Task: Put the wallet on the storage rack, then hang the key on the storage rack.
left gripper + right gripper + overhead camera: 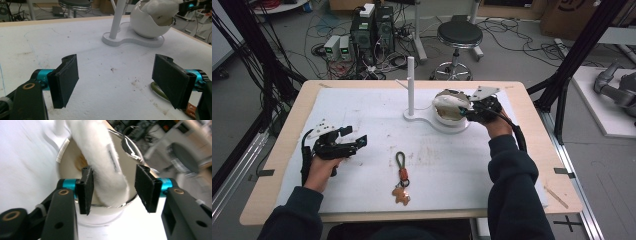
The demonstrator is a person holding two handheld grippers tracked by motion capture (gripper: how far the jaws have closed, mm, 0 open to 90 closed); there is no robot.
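The right gripper, fingers apart around the white furry pad lying half in the round bowl, seems mid-task, while the left gripper idles open near the keychain.

My jaw pads matt black and finely textured, anodised teal metal fittings behind them, fluffy white cloth between my jaws, glossy smooth white bowl, scuffed matt white mat, pale wood table edge

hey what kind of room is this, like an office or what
Likely a robotics lab or workshop: tangled floor cables, desktop computers on the floor, a black stool, and a work table inside a black frame.
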